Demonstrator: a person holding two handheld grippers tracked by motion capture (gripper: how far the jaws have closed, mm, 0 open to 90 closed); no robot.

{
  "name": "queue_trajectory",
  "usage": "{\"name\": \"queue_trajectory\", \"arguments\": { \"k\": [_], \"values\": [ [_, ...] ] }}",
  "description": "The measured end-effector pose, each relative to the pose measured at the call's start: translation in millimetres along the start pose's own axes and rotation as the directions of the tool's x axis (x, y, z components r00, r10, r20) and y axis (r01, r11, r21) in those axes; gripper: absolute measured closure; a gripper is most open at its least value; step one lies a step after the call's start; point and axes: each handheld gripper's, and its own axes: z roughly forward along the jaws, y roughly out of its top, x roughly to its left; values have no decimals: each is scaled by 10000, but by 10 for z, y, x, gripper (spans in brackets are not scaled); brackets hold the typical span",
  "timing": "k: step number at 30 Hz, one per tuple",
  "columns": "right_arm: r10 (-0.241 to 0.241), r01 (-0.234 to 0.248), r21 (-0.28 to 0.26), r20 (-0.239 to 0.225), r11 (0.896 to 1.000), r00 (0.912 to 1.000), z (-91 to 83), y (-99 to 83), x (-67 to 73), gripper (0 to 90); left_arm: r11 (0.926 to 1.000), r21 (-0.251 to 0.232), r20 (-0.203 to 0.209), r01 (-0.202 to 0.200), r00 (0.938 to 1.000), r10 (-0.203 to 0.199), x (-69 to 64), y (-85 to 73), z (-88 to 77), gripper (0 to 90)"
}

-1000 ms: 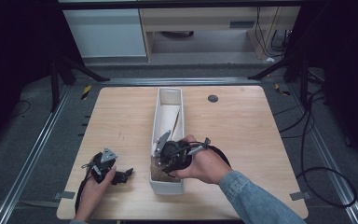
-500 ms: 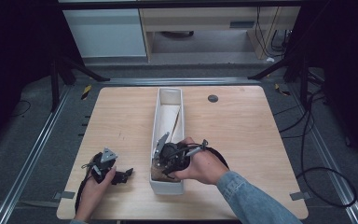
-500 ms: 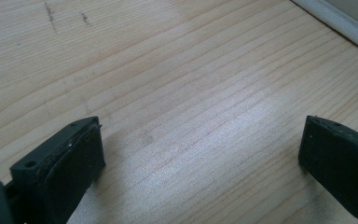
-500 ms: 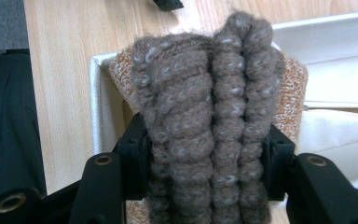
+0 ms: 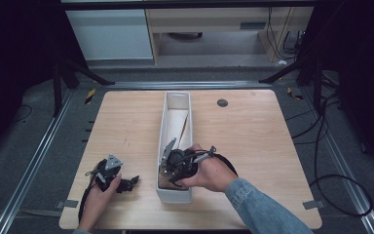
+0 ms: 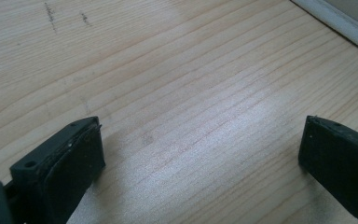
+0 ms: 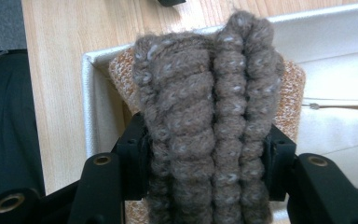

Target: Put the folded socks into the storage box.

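Right gripper view has your right gripper [image 7: 209,163] clamped on the brown knit [image 7: 209,116] at the bin's [image 7: 91,107] near end, probably halfway stowed, while your left gripper [image 6: 200,154] idles wide open, empty

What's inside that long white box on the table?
The white box holds pale folded cloth at the far end. At the near end the right gripper grips a brown woolly knit over an orange-flecked piece. The bottom beneath is covered.
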Motion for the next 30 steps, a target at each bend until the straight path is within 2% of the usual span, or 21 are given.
{"name": "queue_trajectory", "arguments": {
  "k": [6, 23, 30],
  "values": [
    [96, -93, 160, -155, 9998, 9998, 106, -30, -17, 474, 10000, 1, -3, 13, 10000, -13, -1, 0, 0, 0],
    [209, -202, 239, -301, 9995, 9993, 155, -34, -38, 460, 10000, 0, -8, 3, 10000, -3, 0, 0, 0, 0],
    [188, -181, 200, -356, 9996, 9992, 154, -46, -40, 423, 10000, -1, -4, 11, 10000, -11, -1, 0, 0, 0]
  ]
}}
